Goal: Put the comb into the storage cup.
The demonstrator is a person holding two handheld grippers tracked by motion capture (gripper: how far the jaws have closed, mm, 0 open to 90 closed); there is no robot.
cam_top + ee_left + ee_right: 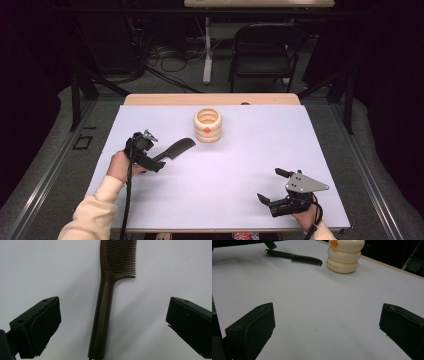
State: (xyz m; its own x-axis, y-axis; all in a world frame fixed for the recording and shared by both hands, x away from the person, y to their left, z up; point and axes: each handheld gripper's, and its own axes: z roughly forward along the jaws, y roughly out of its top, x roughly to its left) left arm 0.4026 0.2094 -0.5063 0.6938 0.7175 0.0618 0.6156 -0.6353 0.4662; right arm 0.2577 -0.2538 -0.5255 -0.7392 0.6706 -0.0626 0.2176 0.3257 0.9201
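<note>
My left gripper point(150, 150) sits at the left of the white table point(240, 170), held in my left hand point(120, 167), its cable trailing back along my cream sleeve point(92, 212). A dark comb point(175, 149) lies on the table with its handle toward that gripper and its teeth pointing toward a cream ribbed cup point(208, 125) with an orange mark, which stands upright near the far edge, apart from the comb. My right gripper point(272, 186) rests low at the near right, jaws spread wide with nothing between them, a grey three-cornered plate on top. Beyond the table stands a black folding chair point(265, 50).
</note>
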